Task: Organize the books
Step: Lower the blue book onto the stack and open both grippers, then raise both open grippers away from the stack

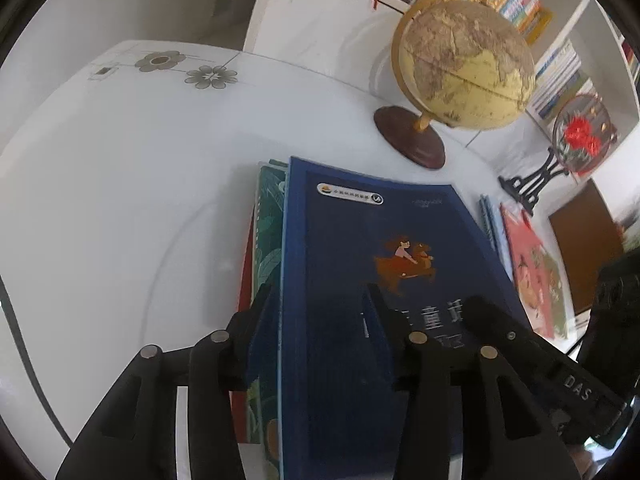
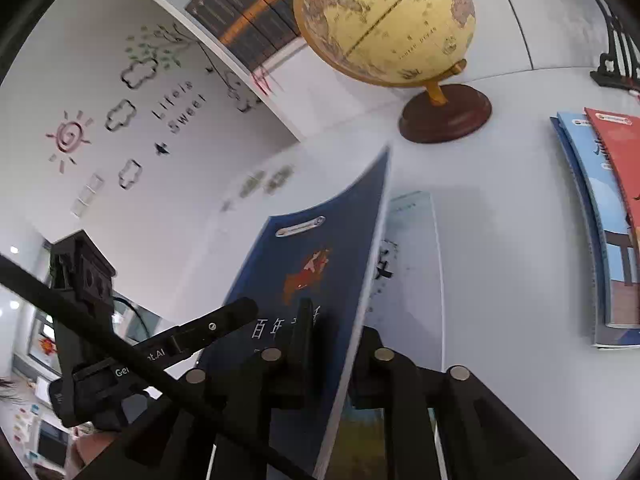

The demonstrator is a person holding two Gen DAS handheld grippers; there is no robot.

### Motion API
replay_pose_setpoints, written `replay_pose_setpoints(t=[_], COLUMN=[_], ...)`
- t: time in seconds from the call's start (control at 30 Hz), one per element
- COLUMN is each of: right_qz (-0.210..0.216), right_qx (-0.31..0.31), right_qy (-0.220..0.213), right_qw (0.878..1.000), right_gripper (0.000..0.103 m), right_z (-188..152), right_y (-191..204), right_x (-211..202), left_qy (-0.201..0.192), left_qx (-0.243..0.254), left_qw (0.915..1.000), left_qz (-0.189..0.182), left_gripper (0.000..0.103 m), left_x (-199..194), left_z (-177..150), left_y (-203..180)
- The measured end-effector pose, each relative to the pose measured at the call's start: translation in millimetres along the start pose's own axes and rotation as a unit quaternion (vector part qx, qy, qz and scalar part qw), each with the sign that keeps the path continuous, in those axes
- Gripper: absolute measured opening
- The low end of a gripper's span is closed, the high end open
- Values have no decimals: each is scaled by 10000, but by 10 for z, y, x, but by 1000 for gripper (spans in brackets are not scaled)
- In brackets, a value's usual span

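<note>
Left wrist view: left gripper (image 1: 320,300) straddles the near edge of the dark blue book (image 1: 384,280). One finger sits off its left edge, the other lies on the cover near the white title print. Jaws are partly apart; can't tell whether the pads actually press, so grip is unconfirmed. The blue book lies on a stack just ahead of the fingers: a green leaf-pattern book (image 1: 268,240) under it, with a red edge showing below that. Right of the fingers, the tip of the right gripper (image 1: 516,340) reaches onto the same cover. Further right, a red picture book (image 1: 532,272) lies on the white table (image 1: 120,200). The globe (image 1: 464,60) stands well beyond the fingertips.

Right wrist view: right gripper (image 2: 332,324) has the blue book's edge between its fingers, jaws narrow, looks clamped on it. The cover rises tilted and bows visibly, far corner flexing. A pale book (image 2: 412,260) lies flat under it, just right of the fingers. The left gripper shows at left.

Handling, my read: thin softcover, light, floppy, glossy so likely slippery. A single-edge pinch lets it sag. Better to hold near the spine or at two spaced points on one edge, and keep it low over the stack.
</note>
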State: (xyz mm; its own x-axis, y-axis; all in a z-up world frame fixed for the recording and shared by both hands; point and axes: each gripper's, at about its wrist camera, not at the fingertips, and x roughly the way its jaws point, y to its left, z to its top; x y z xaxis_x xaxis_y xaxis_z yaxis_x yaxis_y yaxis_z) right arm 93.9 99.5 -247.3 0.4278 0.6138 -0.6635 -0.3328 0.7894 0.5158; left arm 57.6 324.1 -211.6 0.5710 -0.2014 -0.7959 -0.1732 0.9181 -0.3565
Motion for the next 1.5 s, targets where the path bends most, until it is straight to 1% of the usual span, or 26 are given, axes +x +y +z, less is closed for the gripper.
replay_pose_setpoints(t=[0.03, 0.07, 0.1, 0.13, 0.17, 0.2, 0.3, 0.4, 0.53, 0.6, 0.7, 0.87, 1.0, 1.07, 1.3, 1.5], right_qz=[-108, -231, -321, -377, -371, -383, -494, -637, -683, -622, -592, -482, -538, -524, -423, -529], right_qx=[26, 72, 117, 168, 245, 354, 620, 706, 861, 891, 812, 628, 372, 326, 328, 369], right_qy=[89, 253, 376, 473, 520, 534, 546, 440, 297, 198, 24, -122, -302, -368, -628, -741], right_qw=[9999, 9994, 9987, 9980, 9977, 9972, 9954, 9945, 9935, 9939, 9949, 9968, 9974, 9974, 9966, 9952], right_gripper=[18, 28, 36, 48, 55, 58, 59, 60, 60, 60, 60, 60, 60, 60, 60, 60], right_z=[2, 9, 10, 5, -5, -13, -9, 24, 90, 121, 183, 266, 317, 341, 430, 486], right_y=[1, -11, -33, -59, -89, -127, -242, -340, -476, -507, -509, -465, -475, -517, -761, -1023], right_x=[26, 77, 119, 151, 166, 158, 90, -55, -280, -396, -544, -702, -881, -965, -1318, -1573], left_qy=[31, 56, 97, 125, 137, 146, 171, 145, 98, 92, 50, -152, -350, -411, -447, -465], left_qx=[10, 12, 26, 52, 69, 84, 121, 191, 290, 312, 387, 549, 739, 820, 876, 965], left_qw=[10000, 9999, 9997, 9994, 9992, 9990, 9984, 9981, 9976, 9976, 9973, 9962, 9946, 9938, 9942, 9938], left_qz=[61, 138, 244, 312, 362, 425, 522, 567, 617, 604, 623, 654, 639, 629, 436, 315], left_gripper=[48, 48, 48, 48, 48, 48, 48, 48, 48, 48, 48, 48, 48, 48, 48, 48], left_x=[-5, -11, -15, -22, -22, -28, -49, -66, -89, -93, -103, -137, -153, -146, -61, 35], left_z=[-4, -4, -4, -6, -2, 2, 19, 55, 99, 114, 130, 187, 222, 236, 273, 293], left_y=[-3, -9, -20, -33, -40, -52, -100, -177, -337, -418, -560, -834, -1086, -1226, -1642, -2008])
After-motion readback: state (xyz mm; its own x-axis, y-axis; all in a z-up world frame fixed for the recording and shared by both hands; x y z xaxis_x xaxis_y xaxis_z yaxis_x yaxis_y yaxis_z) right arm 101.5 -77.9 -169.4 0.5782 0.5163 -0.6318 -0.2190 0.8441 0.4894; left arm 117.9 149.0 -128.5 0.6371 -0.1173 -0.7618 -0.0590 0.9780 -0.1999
